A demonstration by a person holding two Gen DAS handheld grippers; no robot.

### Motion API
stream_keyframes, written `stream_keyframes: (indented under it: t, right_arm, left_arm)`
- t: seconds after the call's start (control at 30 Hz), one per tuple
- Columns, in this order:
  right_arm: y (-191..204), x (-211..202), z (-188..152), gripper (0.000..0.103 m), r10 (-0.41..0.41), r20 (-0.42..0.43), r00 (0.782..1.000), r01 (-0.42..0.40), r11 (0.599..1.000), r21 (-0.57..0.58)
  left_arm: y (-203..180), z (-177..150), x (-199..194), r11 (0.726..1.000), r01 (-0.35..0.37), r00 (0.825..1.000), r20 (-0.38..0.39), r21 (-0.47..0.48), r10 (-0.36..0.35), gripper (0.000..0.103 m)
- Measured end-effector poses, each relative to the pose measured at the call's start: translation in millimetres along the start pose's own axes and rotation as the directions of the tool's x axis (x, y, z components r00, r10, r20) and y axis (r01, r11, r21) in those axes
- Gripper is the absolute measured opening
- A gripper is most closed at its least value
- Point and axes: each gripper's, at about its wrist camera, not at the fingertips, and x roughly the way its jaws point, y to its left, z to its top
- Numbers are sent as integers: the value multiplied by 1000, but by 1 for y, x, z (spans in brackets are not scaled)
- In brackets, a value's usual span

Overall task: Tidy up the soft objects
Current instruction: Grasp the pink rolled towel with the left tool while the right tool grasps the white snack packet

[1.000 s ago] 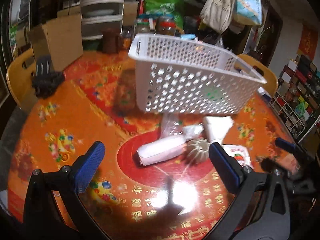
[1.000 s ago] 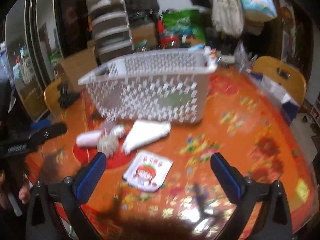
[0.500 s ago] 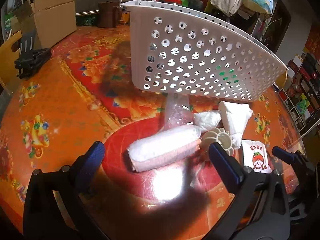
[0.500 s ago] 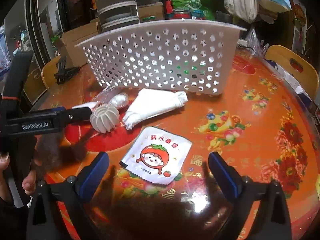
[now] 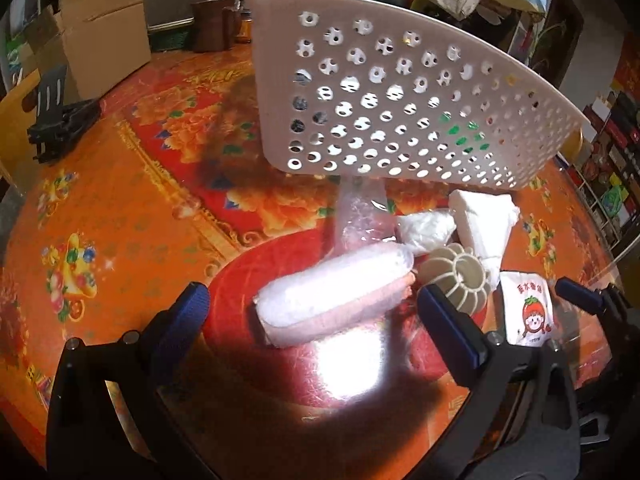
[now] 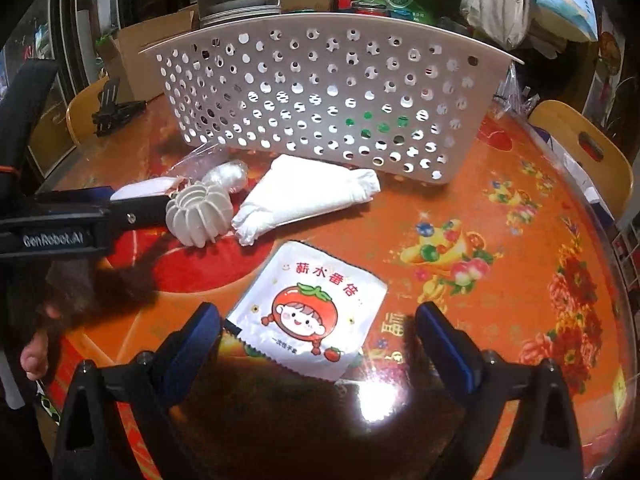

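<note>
A white perforated basket stands on the orange table. In front of it lie a pink-and-white roll, a ribbed cream ball, a folded white cloth, a small bagged white bundle and a tomato-cartoon packet. My left gripper is open, low over the roll, a finger on each side. My right gripper straddles the packet; its jaws are closing, and the pads stand clear of the packet.
A cardboard box and a black clamp stand sit at the table's far left. Yellow chairs ring the table. A person's hand holds the left gripper's handle. Shelves and bags crowd the background.
Both grippers have come down and forward toward the table. The left now frames the roll and the right frames the packet; the objects have not moved.
</note>
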Motion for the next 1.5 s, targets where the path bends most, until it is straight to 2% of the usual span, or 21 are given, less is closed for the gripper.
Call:
stream_keyframes:
  t: [0.07, 0.17, 0.3, 0.33, 0.63, 0.67, 0.7, 1.0, 1.17, 1.37, 1.5]
  right_arm:
    - [0, -1, 0, 92, 2, 7, 1000, -2, 1000, -3]
    - [1, -3, -1, 85, 6, 21, 1000, -6, 1000, -6]
    - [1, -5, -2, 76, 6, 37, 999, -6, 1000, -5]
    - [1, -5, -1, 75, 7, 38, 999, -7, 1000, -4]
    - [-2, -8, -2, 56, 19, 64, 998, -19, 1000, 1]
    - [-2, -9, -3, 42, 16, 69, 997, -16, 1000, 2]
    - [-4, -10, -3, 38, 22, 74, 997, -23, 1000, 9]
    - [-14, -15, -6, 33, 70, 89, 994, -74, 997, 38]
    - [-14, -23, -7, 23, 79, 108, 991, -84, 996, 42]
    - [-12, -38, -5, 15, 85, 136, 987, -90, 996, 27]
    - [-11, -50, -3, 13, 86, 160, 983, -90, 996, 18]
  left_arm:
    - [-3, 0, 0, 1000, 15, 1000, 0, 18, -15, 102]
    - [-6, 0, -1, 999, 25, 1000, 3, 32, -25, 96]
    - [-12, -2, -7, 999, 22, 1000, 19, 42, -23, 74]
    - [-13, -4, -9, 999, 25, 999, 20, 44, -26, 72]
    - [-15, -15, -28, 997, 45, 995, 82, 57, -50, 70]
    - [-15, -15, -31, 997, 49, 995, 90, 56, -54, 70]
    - [-14, -16, -34, 997, 52, 994, 97, 54, -57, 70]
    - [-3, -17, -48, 997, 70, 988, 137, 44, -76, 70]
    - [-2, -17, -55, 997, 71, 986, 151, 39, -76, 70]
    - [-2, -17, -64, 996, 76, 983, 165, 39, -81, 70]
    - [-6, -17, -70, 996, 73, 981, 176, 43, -80, 70]
